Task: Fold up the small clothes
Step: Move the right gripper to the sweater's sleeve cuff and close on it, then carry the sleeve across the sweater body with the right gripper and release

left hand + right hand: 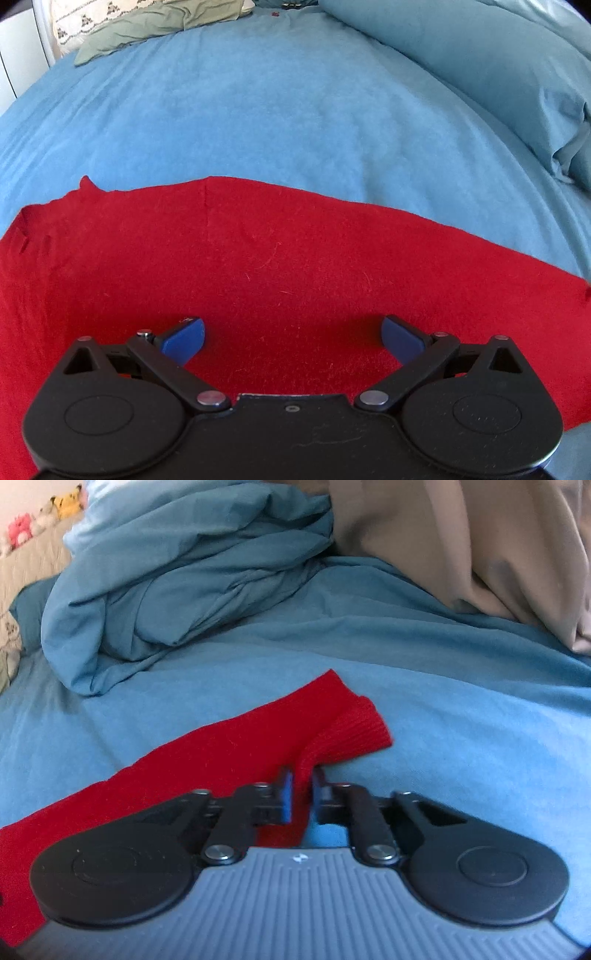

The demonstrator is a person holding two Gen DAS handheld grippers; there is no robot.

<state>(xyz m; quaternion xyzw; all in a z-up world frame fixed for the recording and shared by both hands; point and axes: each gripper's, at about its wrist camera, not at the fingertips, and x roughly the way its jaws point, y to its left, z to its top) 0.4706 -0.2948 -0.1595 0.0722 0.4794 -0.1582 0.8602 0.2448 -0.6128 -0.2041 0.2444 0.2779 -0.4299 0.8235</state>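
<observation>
A red knit garment (258,266) lies spread flat on the blue bedsheet (258,110). My left gripper (291,334) is open and empty, its blue pads wide apart just above the red cloth. In the right wrist view a red sleeve (236,746) with a ribbed cuff (354,731) stretches across the sheet. My right gripper (303,794) is shut on the sleeve's edge close to the cuff, with red cloth pinched between the pads.
A bunched blue duvet (177,576) lies behind the sleeve. A beige cloth (480,539) hangs at the back right. A blue pillow (480,66) lies to the right, and a green garment (155,29) at the far left of the bed.
</observation>
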